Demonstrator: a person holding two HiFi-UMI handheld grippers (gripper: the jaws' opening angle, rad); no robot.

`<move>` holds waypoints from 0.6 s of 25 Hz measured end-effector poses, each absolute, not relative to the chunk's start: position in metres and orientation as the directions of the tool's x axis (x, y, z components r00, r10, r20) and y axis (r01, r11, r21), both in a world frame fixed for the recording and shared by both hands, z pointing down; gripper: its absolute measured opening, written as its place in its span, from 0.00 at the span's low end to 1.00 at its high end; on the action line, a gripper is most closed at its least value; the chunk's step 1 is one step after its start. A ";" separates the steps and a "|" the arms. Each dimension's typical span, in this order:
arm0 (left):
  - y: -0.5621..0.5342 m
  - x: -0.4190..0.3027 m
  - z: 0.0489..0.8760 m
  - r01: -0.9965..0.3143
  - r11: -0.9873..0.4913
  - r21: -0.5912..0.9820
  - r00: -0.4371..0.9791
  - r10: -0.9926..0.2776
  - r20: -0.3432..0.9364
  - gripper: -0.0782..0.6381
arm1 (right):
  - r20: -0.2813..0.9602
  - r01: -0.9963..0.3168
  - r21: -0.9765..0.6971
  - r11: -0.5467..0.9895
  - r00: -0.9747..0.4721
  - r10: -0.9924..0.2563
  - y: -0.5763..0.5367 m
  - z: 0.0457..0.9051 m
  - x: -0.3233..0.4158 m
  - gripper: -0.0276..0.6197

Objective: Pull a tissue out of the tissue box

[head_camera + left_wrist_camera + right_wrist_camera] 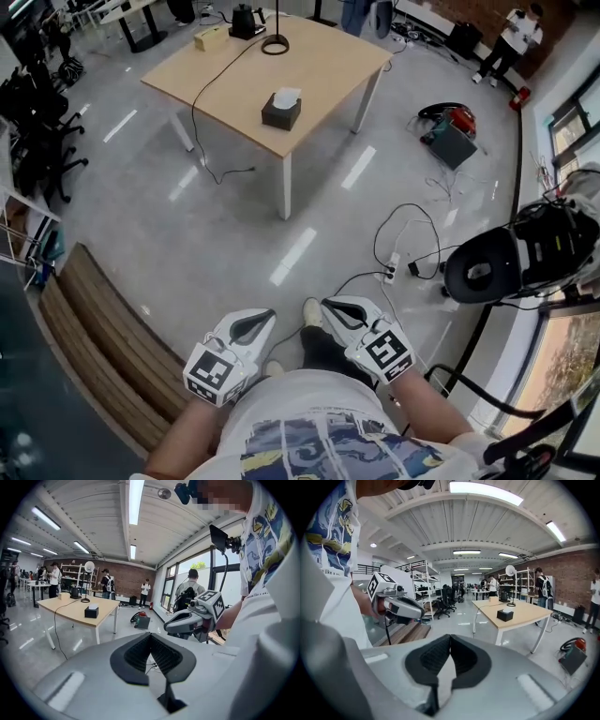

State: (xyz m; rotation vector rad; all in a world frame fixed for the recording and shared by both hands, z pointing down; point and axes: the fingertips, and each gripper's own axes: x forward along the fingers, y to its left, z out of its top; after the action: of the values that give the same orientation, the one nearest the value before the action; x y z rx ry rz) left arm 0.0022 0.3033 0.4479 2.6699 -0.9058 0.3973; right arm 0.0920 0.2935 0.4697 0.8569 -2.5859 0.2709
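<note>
A black tissue box (280, 113) with a white tissue (286, 96) sticking out of its top stands near the front edge of a light wooden table (319, 66), far ahead of me. Both grippers are held close to my torso, well short of the table. My left gripper (271, 316) and my right gripper (324, 304) are shut with nothing between their pads. The left gripper view shows its closed jaws (150, 634), the box (91, 612) far off and the right gripper (174, 626) beside it. The right gripper view shows its closed tips (450, 636) and the box (505, 615).
A black kettle (247, 20), a lamp base (275, 44), a cardboard box (211, 37) and a cable lie on the table. On the floor are a power strip with cords (390, 273) and a red machine (452, 131). A wooden bench (103, 347) runs along the left, a black chair (487, 267) stands right.
</note>
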 end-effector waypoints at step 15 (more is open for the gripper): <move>0.119 0.038 0.428 -0.684 -0.715 0.144 0.709 -0.606 0.360 0.12 | 0.409 -0.521 -0.073 0.851 -0.794 -0.451 0.111 0.472 0.123 0.05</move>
State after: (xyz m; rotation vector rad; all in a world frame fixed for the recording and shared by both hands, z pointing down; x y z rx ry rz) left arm 0.0375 0.1187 0.4283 2.6506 -1.0223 0.4193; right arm 0.1229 0.1108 0.4717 0.7232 -2.6462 0.2562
